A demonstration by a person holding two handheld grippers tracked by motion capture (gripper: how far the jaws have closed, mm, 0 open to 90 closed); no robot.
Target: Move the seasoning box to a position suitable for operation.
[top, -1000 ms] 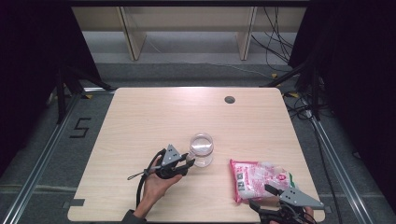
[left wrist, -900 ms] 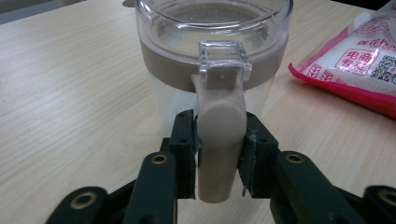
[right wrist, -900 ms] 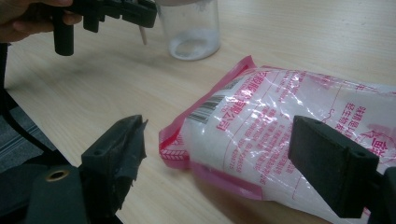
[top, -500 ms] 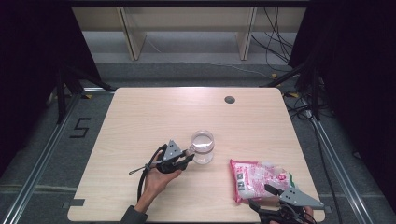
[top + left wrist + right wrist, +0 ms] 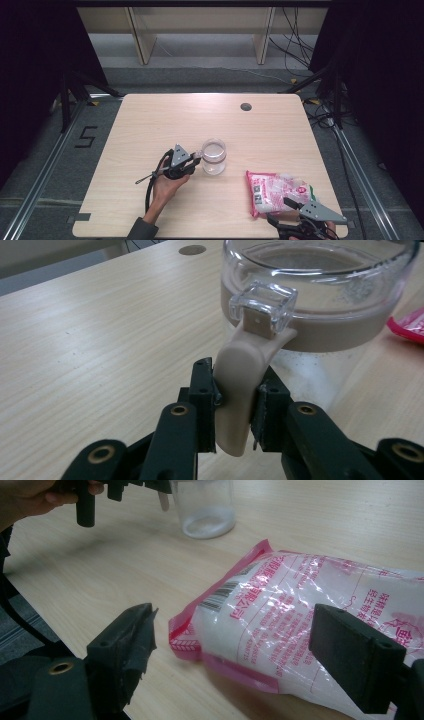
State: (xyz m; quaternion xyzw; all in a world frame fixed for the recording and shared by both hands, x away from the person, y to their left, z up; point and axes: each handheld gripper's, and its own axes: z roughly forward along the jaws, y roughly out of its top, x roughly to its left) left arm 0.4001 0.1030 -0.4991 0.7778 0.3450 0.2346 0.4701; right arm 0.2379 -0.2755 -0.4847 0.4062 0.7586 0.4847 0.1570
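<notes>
The left tool (image 5: 235,405) is clenched on the beige latch (image 5: 240,390) of the glass jar (image 5: 214,156), which stands upright mid-counter (image 5: 165,120). The right tool (image 5: 235,655) gapes wide, its jaws either side of the pink-and-white bag (image 5: 310,610) lying flat near the counter's front right edge.

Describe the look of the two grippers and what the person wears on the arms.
Both grippers, left and right, are black, each topped by a grey three-cornered plate. Their jaws are flat black blocks on linked arms with brass-coloured rivets. A black cable loops from the left one. A dark sleeve covers the left forearm.
</notes>
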